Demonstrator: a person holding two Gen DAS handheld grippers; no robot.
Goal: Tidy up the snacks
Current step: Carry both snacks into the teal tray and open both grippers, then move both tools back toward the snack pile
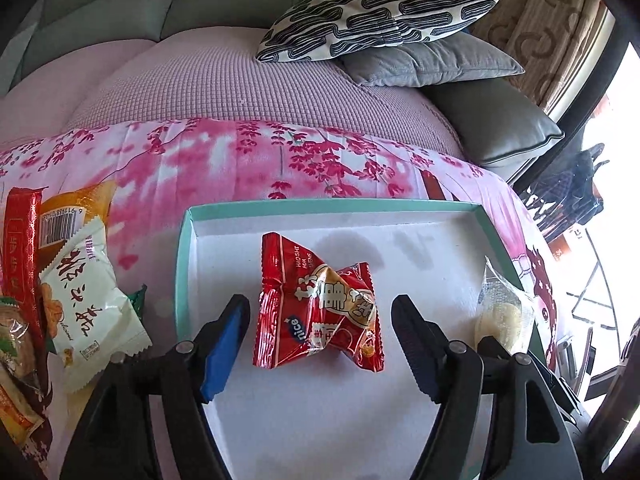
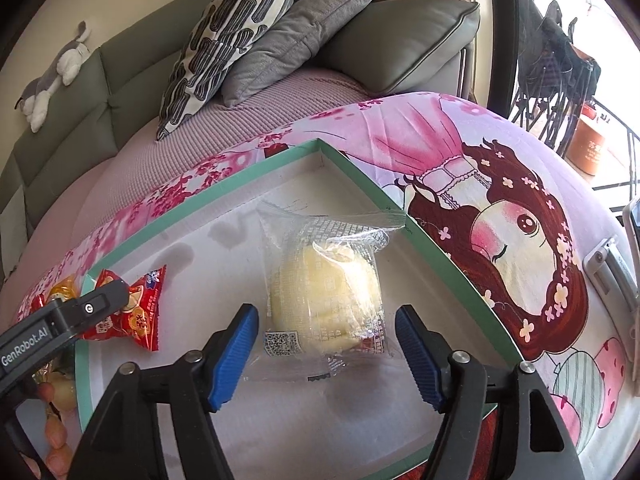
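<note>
A shallow white tray with a teal rim (image 1: 182, 264) (image 2: 360, 172) lies on a pink printed cloth. In it rests a crumpled red snack packet (image 1: 316, 304) (image 2: 140, 312). My left gripper (image 1: 320, 308) is open, one blue pad on each side of the packet and neither touching it. To the right in the same tray lies a clear packet with a pale yellow bun (image 2: 324, 292) (image 1: 504, 312). My right gripper (image 2: 327, 312) straddles it, open, with small gaps at both pads. One of the left gripper's black fingers (image 2: 100, 304) shows in the right wrist view over the red packet.
Several loose snack packets (image 1: 80, 292) are piled on the cloth left of the tray. Behind the table are a sofa with a mauve cover (image 1: 240, 88), a patterned cushion (image 1: 376, 16) and a grey cushion (image 2: 296, 40). A grey device (image 2: 612, 264) lies at the cloth's right edge.
</note>
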